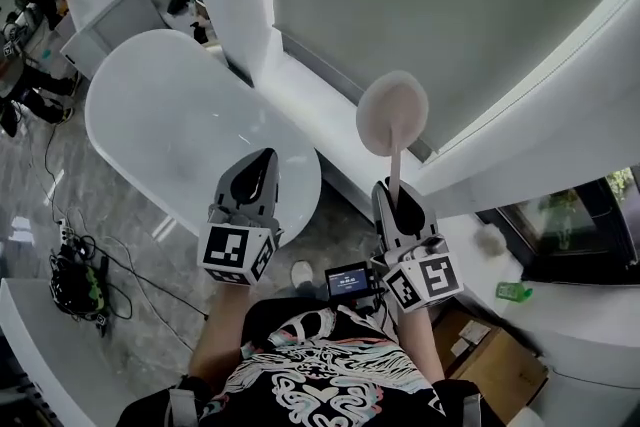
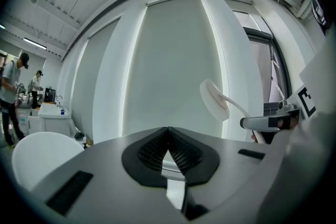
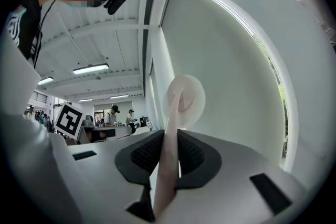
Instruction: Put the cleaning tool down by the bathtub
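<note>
Currently the white bathtub [image 1: 190,125] lies at the left of the head view, with grey floor [image 1: 110,215] on its near side and a white ledge [image 1: 310,90] running along the wall on its far side. The left gripper [image 1: 262,161] hangs over the tub's near end; in the left gripper view its jaws are pressed together with nothing between them. The right gripper [image 1: 397,195] is held to the right of the tub, above the ledge and the floor. Its jaws are clamped on the thin handle of the cleaning tool [image 1: 392,120], which points up and away from the person and ends in a round, pale disc. The tool is therefore in the air, touching no surface. Judged from this, the step in hand is the carry to the set-down place. The next move calls for lowering the right gripper to a bare spot just beside the tub, on the floor or the ledge. The tool should be tilted so that it rests along its length, and the jaws parted only once it is supported.
</note>
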